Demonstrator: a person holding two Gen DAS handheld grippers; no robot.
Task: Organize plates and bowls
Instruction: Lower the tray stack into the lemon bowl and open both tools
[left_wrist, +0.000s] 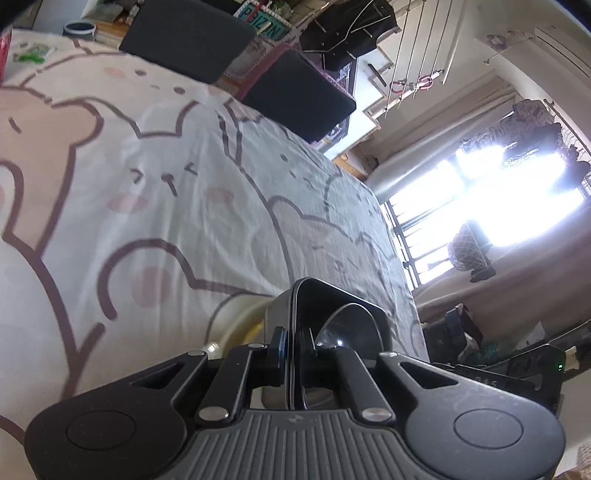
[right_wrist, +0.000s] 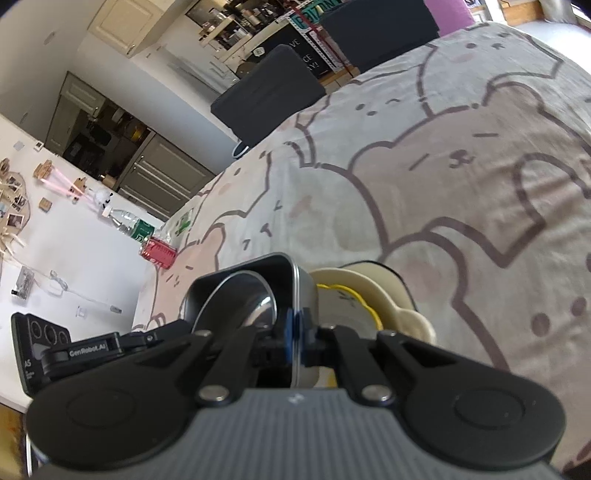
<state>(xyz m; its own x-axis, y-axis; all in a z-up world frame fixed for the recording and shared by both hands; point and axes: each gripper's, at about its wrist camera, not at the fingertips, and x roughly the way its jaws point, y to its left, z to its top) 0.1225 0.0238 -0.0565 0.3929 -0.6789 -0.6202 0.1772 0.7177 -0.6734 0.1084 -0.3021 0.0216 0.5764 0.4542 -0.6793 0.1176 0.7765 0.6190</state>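
Both grippers grip opposite rims of one dark rectangular metal tray (left_wrist: 332, 299) (right_wrist: 255, 277). My left gripper (left_wrist: 291, 354) is shut on its rim. My right gripper (right_wrist: 295, 339) is shut on the other rim. A round steel bowl (left_wrist: 345, 325) (right_wrist: 240, 299) lies inside the tray. A cream plate (right_wrist: 373, 291) with a yellow line pattern sits under or beside the tray on the table; its edge shows in the left wrist view (left_wrist: 236, 325).
The table wears a bear-print cloth (left_wrist: 147, 184) (right_wrist: 443, 166). Dark chairs (left_wrist: 192, 37) (right_wrist: 266, 96) stand at its far side. A red box (right_wrist: 157, 253) and a plastic bottle (right_wrist: 129, 223) lie near the table's far end.
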